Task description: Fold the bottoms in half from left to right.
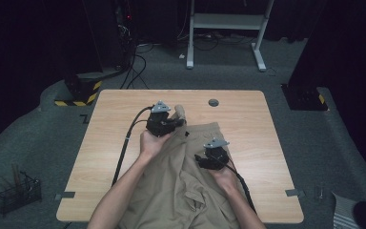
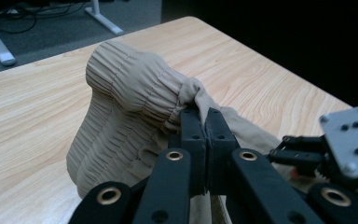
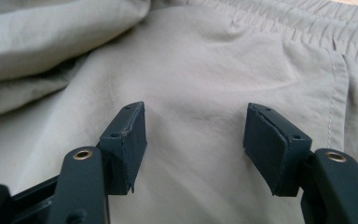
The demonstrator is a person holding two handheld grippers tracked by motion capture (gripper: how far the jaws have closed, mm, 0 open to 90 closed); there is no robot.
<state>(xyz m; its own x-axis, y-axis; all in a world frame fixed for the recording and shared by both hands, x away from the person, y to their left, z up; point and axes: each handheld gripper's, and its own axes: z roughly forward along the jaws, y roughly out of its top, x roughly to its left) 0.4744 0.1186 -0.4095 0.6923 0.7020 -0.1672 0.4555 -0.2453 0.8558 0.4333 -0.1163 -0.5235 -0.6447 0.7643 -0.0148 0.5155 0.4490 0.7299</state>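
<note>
A: Shorts point(image 1: 190, 171), tan, lie on the table point(image 1: 109, 143), spread from its middle to the near edge. The elastic waistband point(image 2: 135, 88) sits at the far end of the shorts, bunched and lifted off the wood.

B: Tong status?

A: Left gripper point(image 1: 164, 121) is clenched on a pinch of cloth just beside the waistband; its jaws meet with the fabric trapped between them. Right gripper point(image 3: 193, 140) is released: jaws spread wide, nothing between them, hovering over flat cloth near the side seam point(image 3: 333, 93), on the right half of the shorts.

B: Step in hand?

A: Judged: securing a second hold so the shorts can be lifted or folded.

B: Procedure?

A: Keep the left clamp firm. Lower the right jaws onto the cloth close to the waistband, gather a small ridge, then close. Take one layer evenly; a shallow bite may slip under tension.
</note>
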